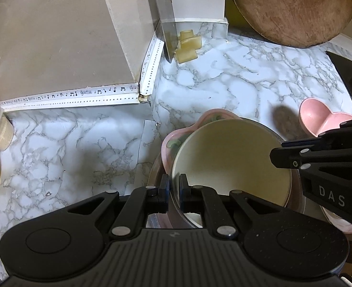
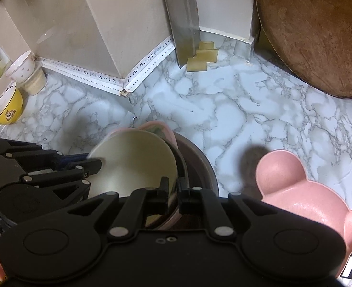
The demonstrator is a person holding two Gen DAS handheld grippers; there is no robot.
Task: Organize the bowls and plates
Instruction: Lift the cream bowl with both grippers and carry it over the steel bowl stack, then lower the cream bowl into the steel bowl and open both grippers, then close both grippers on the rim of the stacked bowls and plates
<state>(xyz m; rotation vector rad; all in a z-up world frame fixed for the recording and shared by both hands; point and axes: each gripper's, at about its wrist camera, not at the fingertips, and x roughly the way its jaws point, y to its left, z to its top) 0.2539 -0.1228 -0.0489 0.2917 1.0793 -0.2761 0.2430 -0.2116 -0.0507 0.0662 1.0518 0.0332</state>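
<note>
Cream bowl (image 1: 231, 157) sits nested in a stack on the marble desk (image 1: 224, 76), beside a pink bear-shaped dish (image 2: 303, 191). Left claw (image 1: 173, 186) pinches its near rim; right claw (image 2: 173, 189) clasps the opposite rim.

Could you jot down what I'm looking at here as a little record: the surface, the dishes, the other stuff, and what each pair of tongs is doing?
surface: marble-patterned counter
stack: cream bowl nested in a pink flower-shaped dish, inside a dark bowl
loose dish: pink bear-shaped plate, right of the stack
left tongs: shut on the cream bowl's rim
right tongs: astride the stack's rims; grip unclear
against wall: cleaver, round wooden board
far left: yellow bowl
</note>
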